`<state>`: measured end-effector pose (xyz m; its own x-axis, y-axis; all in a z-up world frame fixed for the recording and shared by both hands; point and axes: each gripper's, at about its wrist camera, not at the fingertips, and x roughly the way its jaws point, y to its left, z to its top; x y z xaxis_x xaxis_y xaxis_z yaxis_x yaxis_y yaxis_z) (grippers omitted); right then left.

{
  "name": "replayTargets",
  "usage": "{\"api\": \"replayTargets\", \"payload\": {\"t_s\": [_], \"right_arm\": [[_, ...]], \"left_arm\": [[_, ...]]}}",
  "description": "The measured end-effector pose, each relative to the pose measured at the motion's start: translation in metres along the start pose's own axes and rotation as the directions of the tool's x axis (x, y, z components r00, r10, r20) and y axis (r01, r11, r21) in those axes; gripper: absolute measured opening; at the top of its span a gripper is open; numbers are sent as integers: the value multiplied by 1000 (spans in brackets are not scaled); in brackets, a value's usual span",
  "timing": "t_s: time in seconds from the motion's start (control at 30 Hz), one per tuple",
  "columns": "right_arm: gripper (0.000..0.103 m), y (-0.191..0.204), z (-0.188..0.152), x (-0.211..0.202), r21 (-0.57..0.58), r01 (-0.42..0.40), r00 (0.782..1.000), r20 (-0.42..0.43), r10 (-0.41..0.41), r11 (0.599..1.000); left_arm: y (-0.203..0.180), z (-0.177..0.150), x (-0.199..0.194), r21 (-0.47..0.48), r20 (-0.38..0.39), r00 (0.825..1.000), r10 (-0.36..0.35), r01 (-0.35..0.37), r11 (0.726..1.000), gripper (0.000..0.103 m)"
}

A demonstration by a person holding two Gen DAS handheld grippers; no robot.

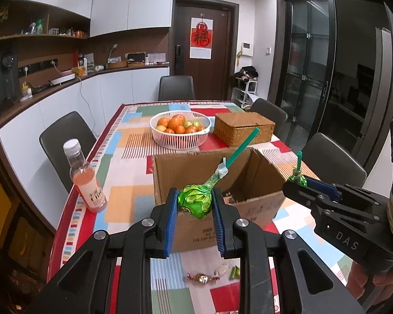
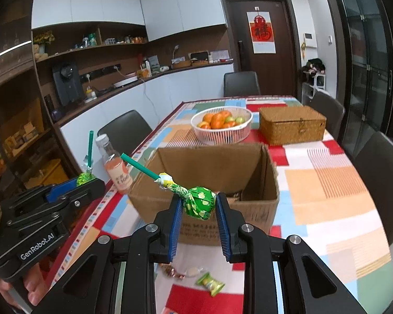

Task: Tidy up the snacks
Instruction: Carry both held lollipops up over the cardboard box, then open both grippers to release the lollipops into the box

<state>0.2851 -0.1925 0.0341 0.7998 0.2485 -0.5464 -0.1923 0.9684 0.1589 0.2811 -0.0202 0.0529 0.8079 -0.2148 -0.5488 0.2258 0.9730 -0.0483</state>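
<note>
My left gripper (image 1: 195, 205) is shut on a green-wrapped lollipop (image 1: 195, 201) with a teal stick, held just before the near wall of an open cardboard box (image 1: 194, 162). My right gripper (image 2: 199, 208) is shut on a second green lollipop (image 2: 199, 202), also in front of the box (image 2: 209, 162). Each gripper shows in the other's view: the right one (image 1: 300, 180) at the box's right, the left one (image 2: 87, 179) at its left. Loose wrapped candies (image 1: 204, 277) lie on the tablecloth below the grippers; they also show in the right wrist view (image 2: 209, 284).
A bottle of pink drink (image 1: 85, 178) stands near the table's left edge. A white basket of fruit (image 1: 180, 130) and a wicker box (image 1: 245, 128) stand behind the cardboard box. Dark chairs (image 1: 65, 141) surround the table.
</note>
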Motion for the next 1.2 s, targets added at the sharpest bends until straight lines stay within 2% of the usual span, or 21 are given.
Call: {"api": "replayTargets", "payload": {"t_s": [0.37, 0.73, 0.77, 0.8, 0.83, 0.9, 1.0, 1.2], "right_arm": [[27, -11, 24, 23, -21, 19, 1000, -3, -19, 1000], [27, -23, 35, 62, -25, 26, 998, -57, -27, 999], [27, -25, 35, 66, -22, 26, 998, -63, -27, 999], [27, -27, 35, 71, -13, 26, 997, -70, -27, 1000], [28, -29, 36, 75, -4, 30, 997, -73, -31, 1000], [38, -30, 35, 80, 3, 56, 995, -83, -55, 998], [45, -33, 32, 78, 15, 69, 995, -75, -68, 997], [46, -27, 18, 62, -8, 46, 996, -71, -46, 999]], "left_arm": [[3, 22, 38, 17, -36, 999, 13, -12, 1000, 26], [7, 31, 87, -6, -100, 995, 8, -9, 1000, 26], [8, 31, 90, -9, -98, 995, 16, -17, 1000, 29], [9, 31, 91, -10, -99, 995, 27, -28, 1000, 39], [10, 31, 91, -14, -98, 994, 45, -47, 999, 43], [11, 27, 86, -13, -86, 995, 54, -55, 998, 53], [8, 21, 78, 10, -77, 994, 71, -70, 997, 55], [3, 2, 58, 35, -79, 995, 65, -63, 997, 59]]}}
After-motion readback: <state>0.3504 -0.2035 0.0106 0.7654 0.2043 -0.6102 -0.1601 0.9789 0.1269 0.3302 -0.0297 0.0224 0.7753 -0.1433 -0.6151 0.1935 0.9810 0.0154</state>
